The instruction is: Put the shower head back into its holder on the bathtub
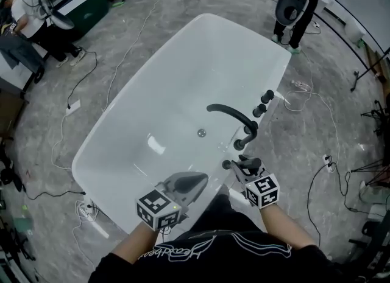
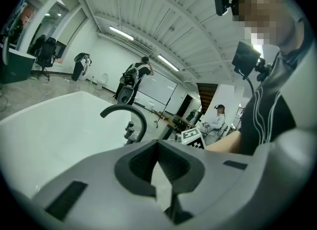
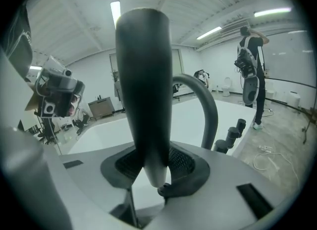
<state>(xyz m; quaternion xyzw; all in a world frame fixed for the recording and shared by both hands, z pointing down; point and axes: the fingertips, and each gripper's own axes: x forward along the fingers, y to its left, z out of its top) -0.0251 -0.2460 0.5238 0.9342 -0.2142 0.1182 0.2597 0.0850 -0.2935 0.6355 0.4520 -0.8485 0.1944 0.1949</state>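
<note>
The black shower head (image 3: 143,85) stands upright between the jaws of my right gripper (image 3: 151,169), which is shut on its handle. In the head view that gripper (image 1: 242,166) hangs over the near right rim of the white bathtub (image 1: 152,123). A black fitting (image 1: 240,144) sits on the rim just beyond it. Farther along are the curved black faucet (image 1: 234,115) and two black knobs (image 1: 263,103). I cannot tell which fitting is the holder. My left gripper (image 1: 186,184) hovers over the tub's near end, shut with nothing in it (image 2: 157,150).
Cables and a power strip (image 1: 72,106) lie on the grey floor around the tub. One person (image 1: 300,2) with equipment stands past the far right corner, and another (image 1: 30,17) is at the far left. Stands and cords (image 1: 372,172) crowd the right side.
</note>
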